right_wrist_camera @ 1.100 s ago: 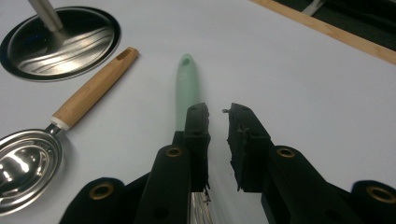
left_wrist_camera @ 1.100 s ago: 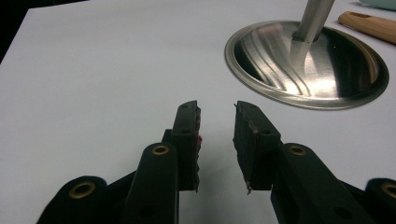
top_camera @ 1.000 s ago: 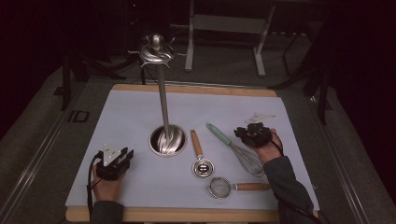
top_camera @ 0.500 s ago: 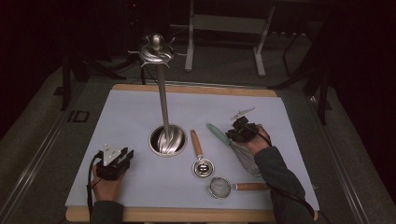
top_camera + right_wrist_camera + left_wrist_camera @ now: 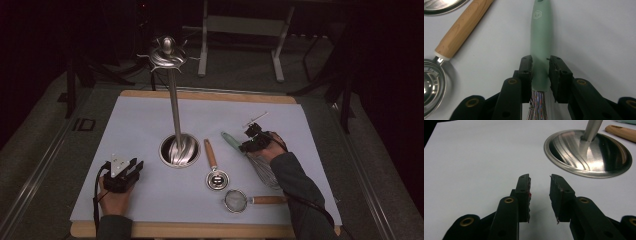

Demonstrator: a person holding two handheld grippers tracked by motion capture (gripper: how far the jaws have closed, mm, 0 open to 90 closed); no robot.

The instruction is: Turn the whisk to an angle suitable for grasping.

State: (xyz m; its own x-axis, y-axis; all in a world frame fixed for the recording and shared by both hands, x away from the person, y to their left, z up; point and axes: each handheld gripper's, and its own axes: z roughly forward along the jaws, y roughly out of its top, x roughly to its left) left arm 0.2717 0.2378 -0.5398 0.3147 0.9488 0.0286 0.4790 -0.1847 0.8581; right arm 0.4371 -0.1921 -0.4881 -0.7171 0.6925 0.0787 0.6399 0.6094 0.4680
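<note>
Straddling the whisk handle

Straddling the pale green handle of the whisk (image 5: 540, 37), the right tongs (image 5: 540, 75) have just been opening, and the handle sits between the jaws with a sliver of gap on either side. The whisk lies flat on the white bench (image 5: 150, 120), just right of the wooden-handled measuring cup (image 5: 214, 170) and above the small strainer (image 5: 250, 200). The left tongs (image 5: 540, 195) rest near the bench's front left, jaws apart with nothing between them, beside the steel stand base (image 5: 587, 153).
</note>
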